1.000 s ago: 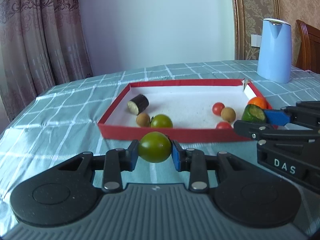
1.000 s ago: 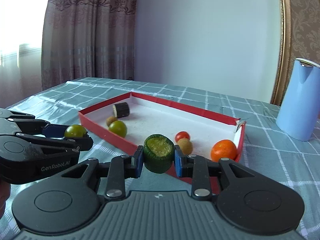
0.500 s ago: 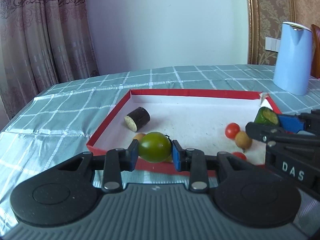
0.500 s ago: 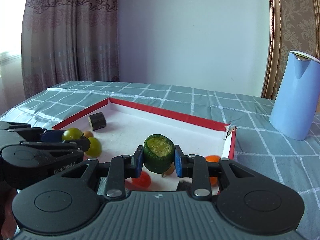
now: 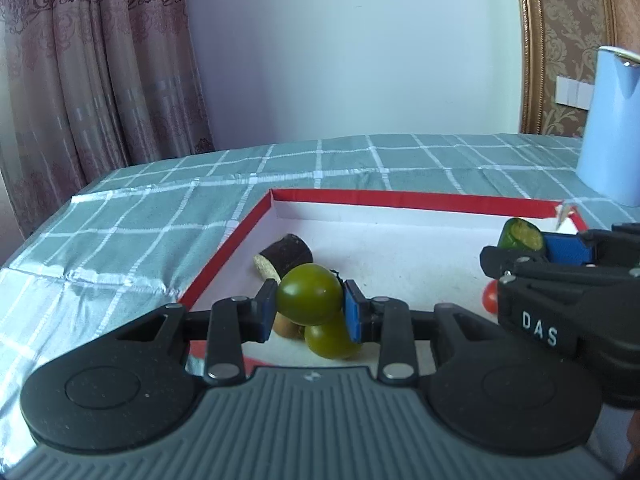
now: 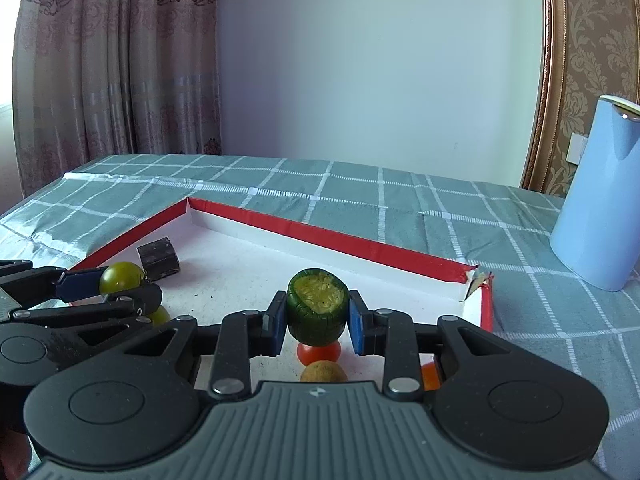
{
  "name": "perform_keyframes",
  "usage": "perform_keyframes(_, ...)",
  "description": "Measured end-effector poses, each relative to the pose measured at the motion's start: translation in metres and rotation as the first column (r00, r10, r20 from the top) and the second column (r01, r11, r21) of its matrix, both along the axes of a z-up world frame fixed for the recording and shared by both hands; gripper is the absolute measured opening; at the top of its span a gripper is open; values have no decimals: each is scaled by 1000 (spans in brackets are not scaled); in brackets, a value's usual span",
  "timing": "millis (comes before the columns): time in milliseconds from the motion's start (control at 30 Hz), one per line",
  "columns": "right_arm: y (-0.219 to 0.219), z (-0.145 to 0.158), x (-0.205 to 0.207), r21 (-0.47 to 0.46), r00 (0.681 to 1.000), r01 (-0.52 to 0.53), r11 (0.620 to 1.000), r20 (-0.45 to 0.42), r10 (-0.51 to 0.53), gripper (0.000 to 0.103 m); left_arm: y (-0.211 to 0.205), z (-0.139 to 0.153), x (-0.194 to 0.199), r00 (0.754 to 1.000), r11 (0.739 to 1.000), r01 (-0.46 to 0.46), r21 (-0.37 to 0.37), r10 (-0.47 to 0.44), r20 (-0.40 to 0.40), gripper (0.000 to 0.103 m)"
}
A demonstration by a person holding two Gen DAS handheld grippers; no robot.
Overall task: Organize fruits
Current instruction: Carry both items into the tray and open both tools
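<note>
The green tomato [image 5: 310, 294] is pinched between the blue pads of the left hand-held gripper [image 5: 310, 312], held above the near left part of the red tray [image 5: 400, 200], and the cut green gourd piece [image 6: 317, 306] sits clamped the same way in the right hand-held gripper [image 6: 317, 320], cut face up, over the tray's near right part. Both pieces look ready to be set down, so the step in hand seems to be placing them. To do it well, each should be lowered until it nearly touches the white floor before the pads part, since a round tomato dropped from height would likely roll; it also helps to aim for bare floor, not on top of what lies below. Under the left one lie a second green tomato [image 5: 330, 340] and a small brown fruit [image 5: 286, 328], touching each other, with a dark eggplant chunk [image 5: 286, 258] just behind near the left wall. Under the right one lie a red tomato [image 6: 318, 352], a tan round fruit [image 6: 323, 372] and an orange fruit [image 6: 430, 376], partly hidden. Beyond the tray, a blue jug [image 6: 596, 200] stands on the checked worktop [image 6: 360, 184], well apart
</note>
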State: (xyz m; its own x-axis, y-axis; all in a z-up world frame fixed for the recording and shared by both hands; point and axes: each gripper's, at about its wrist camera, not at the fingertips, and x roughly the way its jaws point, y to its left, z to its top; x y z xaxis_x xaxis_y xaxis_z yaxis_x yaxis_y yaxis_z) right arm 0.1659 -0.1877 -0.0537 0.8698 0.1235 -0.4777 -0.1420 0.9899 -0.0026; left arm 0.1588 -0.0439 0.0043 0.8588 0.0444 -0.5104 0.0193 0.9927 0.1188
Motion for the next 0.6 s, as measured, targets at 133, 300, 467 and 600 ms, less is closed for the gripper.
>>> perform_keyframes(133,2,-2,11,-7,1000,6,1000,-17,-6,30,-4,0,11,1000,1000,-9,14,9,-3,31)
perform_keyframes(300,0,-8,25,8,998,6,1000,-66,-6,30,-6,-4,24,999,1000,-17,26,17,-30,32)
perform_keyframes(467,1,-9,29,9,997,10,1000,-75,-9,30,-6,-6,32,998,1000,-27,14,28,-51,32)
perform_keyframes(600,0,-9,31,19,996,8,1000,-85,-6,29,-4,-7,35,998,999,-38,5,38,-48,36)
